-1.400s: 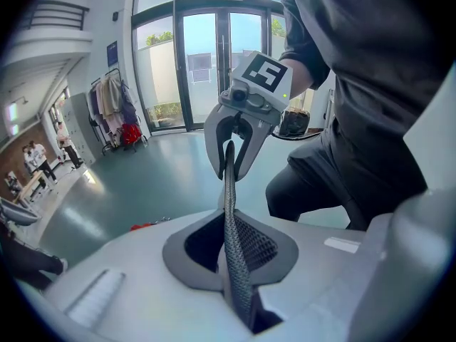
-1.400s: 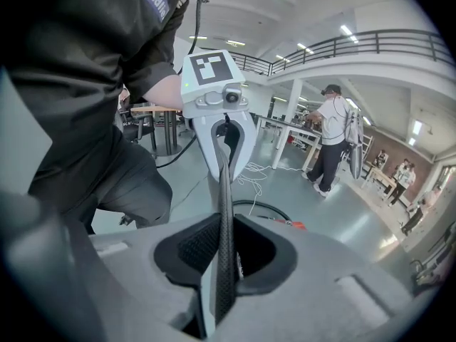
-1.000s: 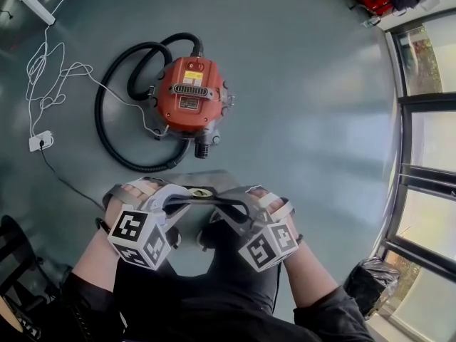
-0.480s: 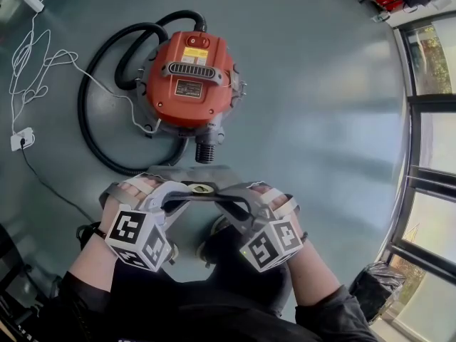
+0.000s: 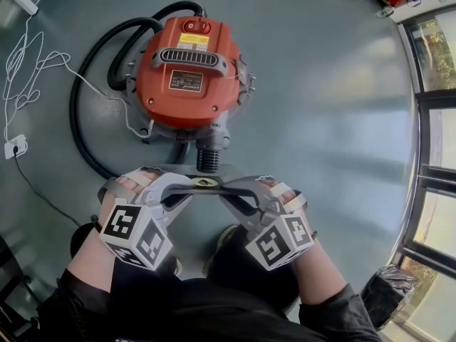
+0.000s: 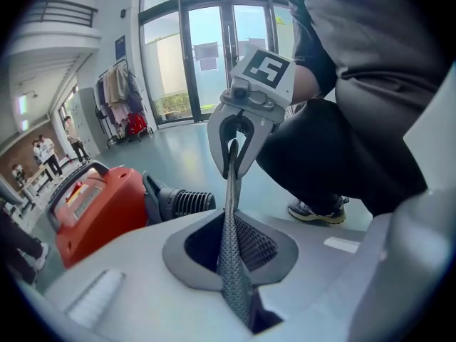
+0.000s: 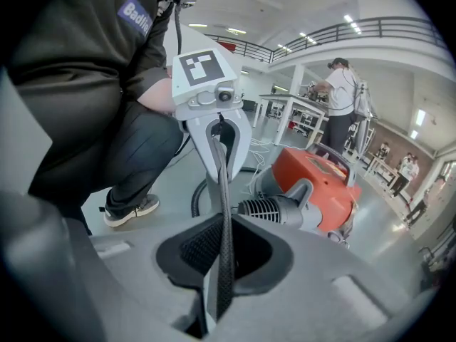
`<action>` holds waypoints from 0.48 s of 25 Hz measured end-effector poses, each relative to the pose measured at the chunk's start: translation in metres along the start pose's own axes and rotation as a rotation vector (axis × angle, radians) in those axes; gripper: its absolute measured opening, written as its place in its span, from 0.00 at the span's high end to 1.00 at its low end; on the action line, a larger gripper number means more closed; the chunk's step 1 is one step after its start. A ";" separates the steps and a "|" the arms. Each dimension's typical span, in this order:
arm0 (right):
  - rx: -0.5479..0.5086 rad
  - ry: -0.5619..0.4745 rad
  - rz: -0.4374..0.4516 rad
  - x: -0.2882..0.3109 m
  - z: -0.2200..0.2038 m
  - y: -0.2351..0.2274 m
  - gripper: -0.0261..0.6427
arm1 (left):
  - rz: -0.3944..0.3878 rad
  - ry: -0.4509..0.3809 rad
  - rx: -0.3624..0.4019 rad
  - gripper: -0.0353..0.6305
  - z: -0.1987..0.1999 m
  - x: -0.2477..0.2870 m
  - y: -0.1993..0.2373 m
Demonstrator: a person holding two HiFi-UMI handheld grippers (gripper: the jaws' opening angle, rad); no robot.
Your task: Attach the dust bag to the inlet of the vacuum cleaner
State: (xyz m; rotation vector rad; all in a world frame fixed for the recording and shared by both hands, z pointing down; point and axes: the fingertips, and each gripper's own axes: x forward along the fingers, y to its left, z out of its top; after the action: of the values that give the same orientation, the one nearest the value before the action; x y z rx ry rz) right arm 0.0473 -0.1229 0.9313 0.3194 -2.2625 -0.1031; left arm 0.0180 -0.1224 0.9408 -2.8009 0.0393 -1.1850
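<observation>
your left gripper (image 5: pixel 182 191) and right gripper (image 5: pixel 235 189) are each clamped nearly closed on one end of the dust bag (image 5: pixel 206 183). it is stretched between them, just before the ribbed inlet (image 5: pixel 207 159) of the orange vacuum cleaner (image 5: pixel 187 73).

Person's wearing a black top with sleeves (image 5: pixel 335 312) that stop at the forearm, dark trousers (image 5: pixel 249 269) and grey sneakers (image 6: pixel 318 211) with pale soles. The left gripper (image 5: pixel 184 190) and right gripper (image 5: pixel 229 191) are both light grey plastic shells. Each has a white cube (image 5: pixel 135 234) with black square markers.
</observation>
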 end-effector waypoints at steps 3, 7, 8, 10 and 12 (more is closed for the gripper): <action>0.009 0.001 -0.033 0.004 -0.004 -0.010 0.93 | 0.028 -0.015 -0.011 0.88 -0.001 0.005 0.011; 0.018 0.005 -0.083 0.007 -0.006 -0.019 0.93 | 0.048 -0.012 0.007 0.88 -0.002 0.008 0.019; 0.017 0.007 -0.095 0.007 -0.007 -0.021 0.93 | 0.055 -0.012 0.008 0.88 -0.002 0.008 0.021; 0.016 0.011 -0.111 0.007 -0.007 -0.024 0.92 | 0.067 -0.014 0.006 0.88 -0.001 0.008 0.023; 0.019 0.013 -0.118 0.007 -0.008 -0.028 0.92 | 0.072 -0.016 -0.002 0.88 0.000 0.009 0.026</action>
State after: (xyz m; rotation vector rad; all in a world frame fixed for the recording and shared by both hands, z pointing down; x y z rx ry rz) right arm 0.0543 -0.1510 0.9363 0.4624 -2.2328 -0.1405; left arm 0.0244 -0.1491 0.9444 -2.7842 0.1393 -1.1474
